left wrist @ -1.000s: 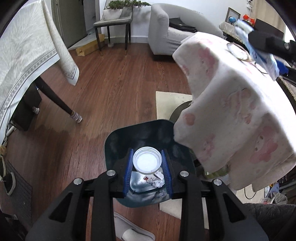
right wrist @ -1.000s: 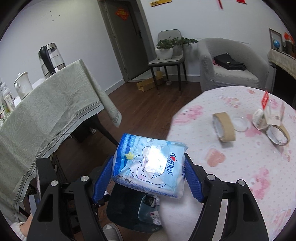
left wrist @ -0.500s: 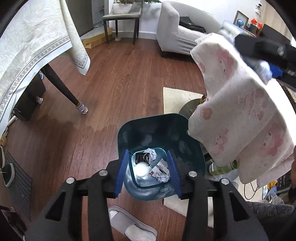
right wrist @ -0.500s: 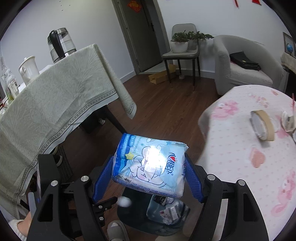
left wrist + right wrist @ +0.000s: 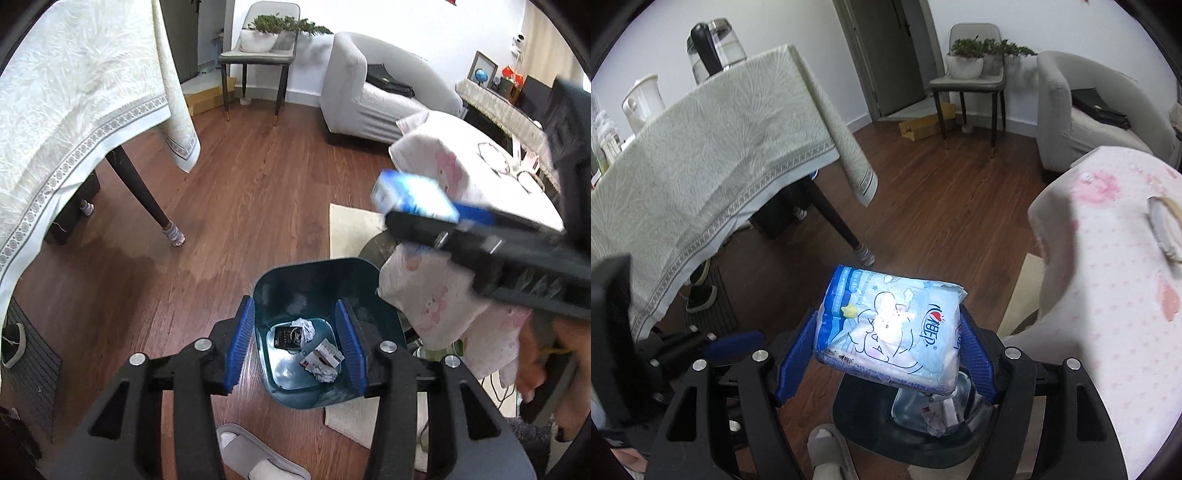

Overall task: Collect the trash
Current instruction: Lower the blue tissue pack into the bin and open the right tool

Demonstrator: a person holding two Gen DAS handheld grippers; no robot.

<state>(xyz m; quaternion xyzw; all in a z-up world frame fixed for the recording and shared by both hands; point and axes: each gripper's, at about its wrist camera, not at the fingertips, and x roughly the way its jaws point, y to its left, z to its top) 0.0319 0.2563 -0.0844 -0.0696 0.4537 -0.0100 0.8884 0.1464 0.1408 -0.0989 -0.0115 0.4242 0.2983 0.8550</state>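
Note:
A dark teal trash bin (image 5: 295, 284) stands on the wood floor with crumpled paper and wrappers (image 5: 321, 360) at its bottom. My left gripper (image 5: 295, 347) is open and empty directly above the bin. My right gripper (image 5: 886, 354) is shut on a blue and white tissue pack (image 5: 890, 328) and holds it above the bin (image 5: 864, 417). In the left wrist view the right gripper with the pack (image 5: 413, 195) reaches in from the right, above the bin and beside the pink tablecloth.
A round table with a pink patterned cloth (image 5: 1115, 266) stands right of the bin, with a tape roll (image 5: 1163, 229) on it. A table with a pale green cloth (image 5: 701, 147) is on the left. A grey slipper (image 5: 258, 458) lies by the bin. Sofa and chair stand behind.
The white lid held by my left gripper has dropped into the bin and the gripper has opened. My right gripper has carried the tissue pack off the table to above the bin.

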